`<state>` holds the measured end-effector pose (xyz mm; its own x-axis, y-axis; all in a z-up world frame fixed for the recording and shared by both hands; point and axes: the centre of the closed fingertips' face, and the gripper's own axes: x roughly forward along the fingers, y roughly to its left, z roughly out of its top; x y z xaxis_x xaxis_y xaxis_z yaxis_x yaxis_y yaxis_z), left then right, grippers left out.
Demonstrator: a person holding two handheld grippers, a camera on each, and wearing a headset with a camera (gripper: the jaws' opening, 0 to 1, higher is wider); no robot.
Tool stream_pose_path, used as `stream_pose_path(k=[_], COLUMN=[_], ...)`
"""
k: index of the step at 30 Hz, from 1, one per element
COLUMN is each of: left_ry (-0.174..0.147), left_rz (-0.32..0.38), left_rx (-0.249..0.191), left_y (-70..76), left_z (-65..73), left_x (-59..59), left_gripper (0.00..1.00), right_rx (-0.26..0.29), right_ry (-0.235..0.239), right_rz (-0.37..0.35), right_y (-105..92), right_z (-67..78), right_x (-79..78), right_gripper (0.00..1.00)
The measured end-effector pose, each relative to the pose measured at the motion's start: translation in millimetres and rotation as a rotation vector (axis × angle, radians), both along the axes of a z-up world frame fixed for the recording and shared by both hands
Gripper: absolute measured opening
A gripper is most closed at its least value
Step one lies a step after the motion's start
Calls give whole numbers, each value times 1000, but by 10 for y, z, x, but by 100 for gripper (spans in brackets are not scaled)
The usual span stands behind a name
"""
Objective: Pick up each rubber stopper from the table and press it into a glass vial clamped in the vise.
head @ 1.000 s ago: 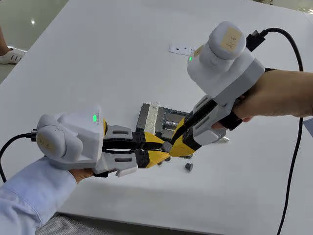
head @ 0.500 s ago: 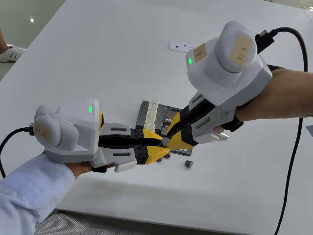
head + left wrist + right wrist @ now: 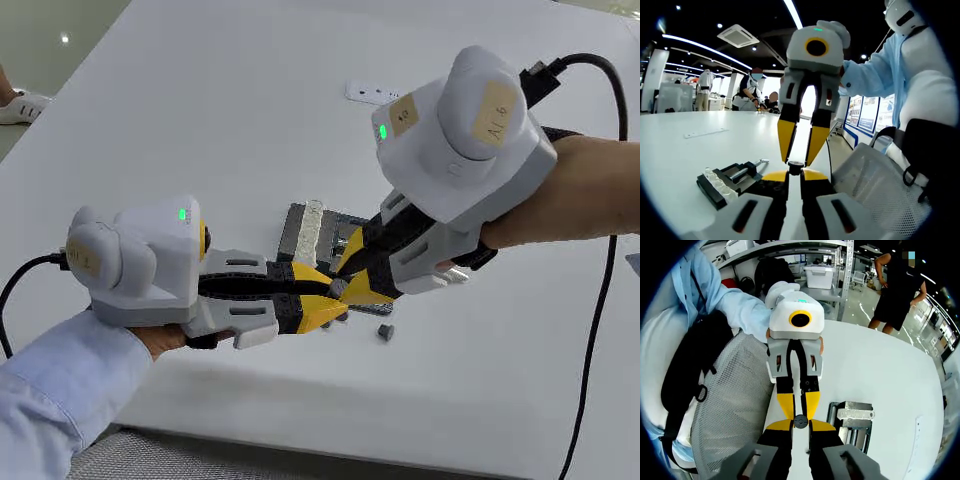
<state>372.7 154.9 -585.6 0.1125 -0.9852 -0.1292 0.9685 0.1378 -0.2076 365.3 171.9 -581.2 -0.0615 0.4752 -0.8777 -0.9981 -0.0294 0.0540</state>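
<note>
The table ends just in front of the vise, leaving only a narrow strip there. Above that strip two grippers meet tip to tip. The left gripper has its fingers nearly closed on one rubber stopper. The right gripper has its fingers narrowed to a V, their tips touching the same stopper. A second stopper lies loose, just right of the vise's front. The one vise clamps a row of glass vials, too blurred to count. Beyond the vise is broad bare table, with one white strip far off.
</note>
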Motion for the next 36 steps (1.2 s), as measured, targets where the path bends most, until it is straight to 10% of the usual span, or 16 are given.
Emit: stream_pose_path(k=[22,36], left_ry=[-11,-125], left_rz=[-21,16], left_rx=[1,53], left_y=[-3,6], left_z=[7,-14], left_x=[-27,51], left_gripper=[3,8], right_rx=[-3,-25], right_ry=[38,50], right_rz=[19,-12], right_y=[-9,-31], right_z=[-4,21], right_x=[-18,45], right_gripper=[8,7])
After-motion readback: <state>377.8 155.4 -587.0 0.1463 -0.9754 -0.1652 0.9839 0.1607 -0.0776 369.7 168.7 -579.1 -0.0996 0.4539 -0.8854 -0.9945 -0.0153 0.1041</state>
